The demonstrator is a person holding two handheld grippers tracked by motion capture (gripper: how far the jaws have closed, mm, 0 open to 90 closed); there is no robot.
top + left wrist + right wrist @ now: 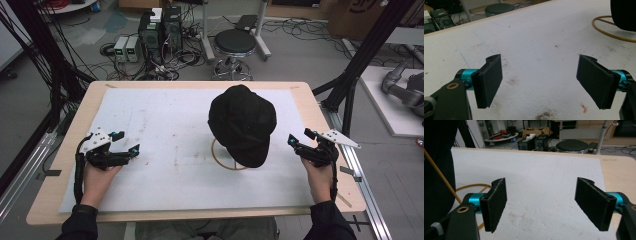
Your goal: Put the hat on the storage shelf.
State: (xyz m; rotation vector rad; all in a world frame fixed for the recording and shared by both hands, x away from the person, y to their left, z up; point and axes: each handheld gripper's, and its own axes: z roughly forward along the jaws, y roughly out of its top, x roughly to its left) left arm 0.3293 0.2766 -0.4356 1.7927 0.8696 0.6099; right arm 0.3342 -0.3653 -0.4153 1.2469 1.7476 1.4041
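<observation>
Two hand-held grippers are in use, one in each of the person's hands. The left hand-held gripper (126, 141) sits over the left part of the surface with its two flat black jaws spread wide apart and nothing between them; in the left gripper view (539, 83) the jaw faces look like matte rectangular pads mounted on teal metal posts. The right hand-held gripper (299, 140) hangs near the right edge of the surface, its jaws likewise wide apart and holding nothing; the right gripper view (540, 203) shows the same foam-like black pads, slightly rough at the edges. Each gripper carries one grey three-cornered plate and one black cable trailing back along the forearm.

Between the two grippers, closer to the right one, stands one black cap (243, 124), soft and rounded, made of dark cloth with its brim pointing toward the person. It rests on one thin wire stand (220, 159) of yellowish colour, whose ring-shaped base lies flat on the surface; a slanted rod of the same wire runs up into the cap in the right gripper view (441, 176).

The surface (65, 165) is a light wooden table with rounded corners, covered by one white sheet (160, 130) that is grainy, scuffed and speckled with dark smudges. One tiny pinkish scrap (584, 108) lies on the sheet near the left gripper.

On the floor beyond the surface stands one round black stool (235, 42) on a chrome base.
</observation>
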